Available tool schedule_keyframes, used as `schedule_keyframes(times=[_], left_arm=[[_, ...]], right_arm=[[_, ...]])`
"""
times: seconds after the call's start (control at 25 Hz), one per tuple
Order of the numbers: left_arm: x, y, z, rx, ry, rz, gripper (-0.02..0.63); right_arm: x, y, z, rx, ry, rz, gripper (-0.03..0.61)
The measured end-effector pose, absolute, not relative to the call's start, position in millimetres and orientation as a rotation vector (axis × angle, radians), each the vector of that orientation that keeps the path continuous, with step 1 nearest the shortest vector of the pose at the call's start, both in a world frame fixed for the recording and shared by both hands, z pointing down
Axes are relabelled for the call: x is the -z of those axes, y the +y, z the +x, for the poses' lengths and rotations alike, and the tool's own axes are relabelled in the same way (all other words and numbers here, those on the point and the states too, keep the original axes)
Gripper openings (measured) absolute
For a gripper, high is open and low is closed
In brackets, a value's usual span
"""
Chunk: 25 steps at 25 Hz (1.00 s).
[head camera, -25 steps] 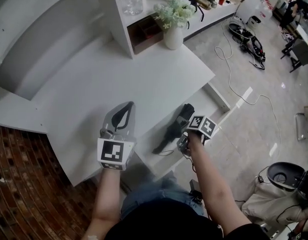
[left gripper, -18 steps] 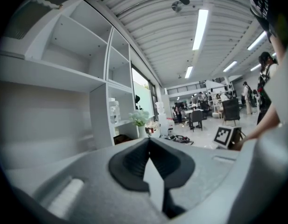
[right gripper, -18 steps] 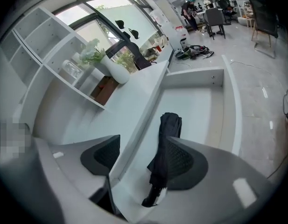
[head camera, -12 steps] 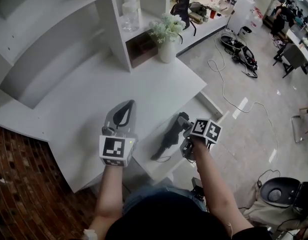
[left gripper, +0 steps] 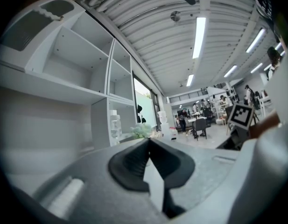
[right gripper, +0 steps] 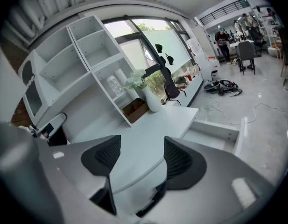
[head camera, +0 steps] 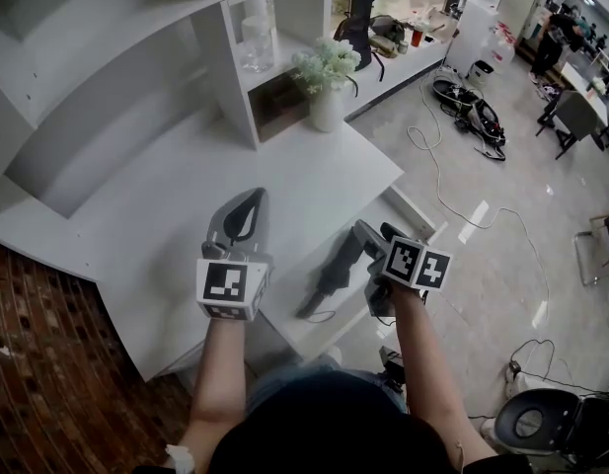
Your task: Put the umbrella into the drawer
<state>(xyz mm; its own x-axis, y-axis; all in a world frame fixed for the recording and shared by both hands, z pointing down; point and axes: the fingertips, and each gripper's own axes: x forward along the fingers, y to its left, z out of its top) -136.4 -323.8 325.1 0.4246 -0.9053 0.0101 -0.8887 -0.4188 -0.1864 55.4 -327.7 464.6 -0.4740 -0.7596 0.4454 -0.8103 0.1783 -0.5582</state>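
In the drawer (head camera: 418, 212) lies the umbrella (head camera: 327, 277); right tongs (head camera: 375, 237) wide, left tongs (head camera: 251, 203) closed.

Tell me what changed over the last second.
The right gripper has drawn a little to the right, away from the folded umbrella; its jaws now stand open and empty. The umbrella lies in the open drawer, roughly where it was. The left gripper stayed shut above the desk.
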Motion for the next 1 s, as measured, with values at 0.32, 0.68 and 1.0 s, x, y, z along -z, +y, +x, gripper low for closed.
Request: schedule_keyframes(times=[0.32, 0.68, 1.0], left_arm=[[-323, -327, -134, 0.127, 1.603, -2.525, 0.0], [-309, -326, -140, 0.041, 1.653, -2.508, 0.001], [-275, -308, -141, 0.001, 1.629, -2.453, 0.0]], right_arm=[[-397, -325, 51, -0.865, -2.597, 1.563, 0.247], [-342, -314, 63, -0.329, -2.584, 1.632, 0.216], [-287, -287, 82, 0.025, -2.509, 1.809, 0.012]])
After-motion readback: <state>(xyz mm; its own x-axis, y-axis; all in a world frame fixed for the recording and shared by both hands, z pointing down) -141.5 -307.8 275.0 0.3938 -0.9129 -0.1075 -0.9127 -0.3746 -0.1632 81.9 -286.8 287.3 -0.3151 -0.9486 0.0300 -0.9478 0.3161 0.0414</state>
